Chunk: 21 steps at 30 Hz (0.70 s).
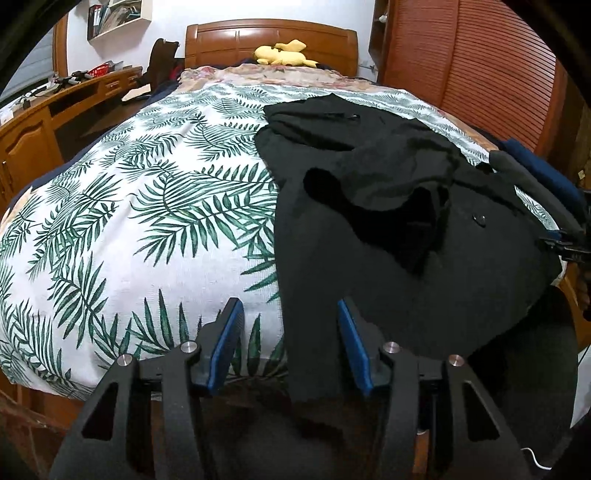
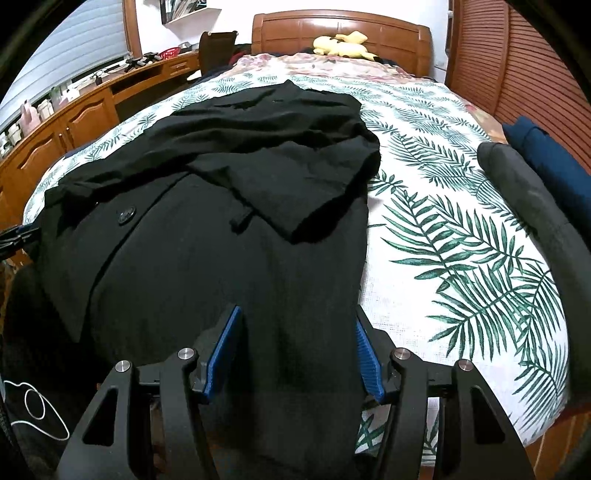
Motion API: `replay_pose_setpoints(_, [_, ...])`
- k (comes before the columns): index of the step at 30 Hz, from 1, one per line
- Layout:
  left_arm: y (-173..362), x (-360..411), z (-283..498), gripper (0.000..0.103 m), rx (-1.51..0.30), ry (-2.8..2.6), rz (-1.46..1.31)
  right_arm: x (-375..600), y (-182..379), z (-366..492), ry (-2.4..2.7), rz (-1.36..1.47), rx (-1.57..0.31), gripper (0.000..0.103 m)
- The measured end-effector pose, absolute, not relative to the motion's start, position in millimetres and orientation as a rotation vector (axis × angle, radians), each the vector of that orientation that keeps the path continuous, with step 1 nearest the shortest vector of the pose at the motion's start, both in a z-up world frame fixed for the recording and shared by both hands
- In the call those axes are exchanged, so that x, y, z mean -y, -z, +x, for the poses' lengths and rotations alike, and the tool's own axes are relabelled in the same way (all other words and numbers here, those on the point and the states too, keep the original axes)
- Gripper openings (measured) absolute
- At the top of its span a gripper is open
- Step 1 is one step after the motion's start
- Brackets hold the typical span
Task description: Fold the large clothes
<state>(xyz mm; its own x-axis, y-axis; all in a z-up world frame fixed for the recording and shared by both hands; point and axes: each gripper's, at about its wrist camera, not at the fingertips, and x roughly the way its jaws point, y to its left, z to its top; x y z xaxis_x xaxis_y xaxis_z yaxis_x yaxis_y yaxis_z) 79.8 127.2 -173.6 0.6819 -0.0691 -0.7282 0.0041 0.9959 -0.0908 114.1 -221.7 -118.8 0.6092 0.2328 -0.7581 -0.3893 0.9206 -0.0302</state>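
A large black coat (image 1: 406, 258) lies lengthwise on the fern-print bedspread (image 1: 147, 221), its hem hanging over the foot of the bed. One sleeve (image 2: 295, 177) is folded across the chest, next to a black button (image 2: 126, 215). My left gripper (image 1: 288, 302) is at the coat's left hem edge. Its jaws are apart, with the cloth edge and bare bedspread between them. My right gripper (image 2: 298, 310) straddles the coat (image 2: 221, 277) near its right hem edge. Flat, unbunched cloth fills the gap between the blue pads (image 2: 225, 350).
A yellow plush toy (image 2: 341, 44) rests by the wooden headboard (image 2: 340, 26). Folded grey clothes (image 2: 517, 184) and blue clothes (image 2: 550, 158) sit at the bed's right edge. A wooden desk (image 1: 55, 110) runs along the left and a louvred wardrobe (image 1: 461, 74) along the right.
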Motion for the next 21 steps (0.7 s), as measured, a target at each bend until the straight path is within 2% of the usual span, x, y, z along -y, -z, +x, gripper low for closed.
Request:
replay_pose_setpoints(3, [173, -126, 80, 0.05, -0.819, 0.053, -0.087, 222, 119, 115, -0.365, -0.204, -0.846, 0.06])
replay_pose_setpoints(6, [174, -125, 80, 0.036, -0.82, 0.076, -0.093, 223, 120, 116, -0.366, -0.203, -0.844, 0.06])
replay_pose_setpoints(8, [174, -122, 79, 0.022, -0.824, 0.096, -0.084, 224, 119, 116, -0.364, -0.208, -0.838, 0.049])
replay_pose_setpoints(9, [174, -120, 79, 0.018, -0.825, 0.099, -0.077, 225, 119, 116, -0.36, -0.211, -0.833, 0.044])
replay_pose_setpoints(11, [171, -119, 79, 0.008, -0.82, 0.107, -0.082, 228, 116, 116, -0.353, -0.204, -0.811, 0.019])
replay_pose_setpoints(14, [157, -120, 78, 0.006, -0.788, 0.072, -0.089, 231, 103, 114, -0.362, -0.186, -0.756, 0.008])
replay_pose_setpoints(21, [84, -115, 65, 0.005, -0.614, 0.068, -0.086, 228, 44, 96, -0.36, -0.179, -0.595, 0.005])
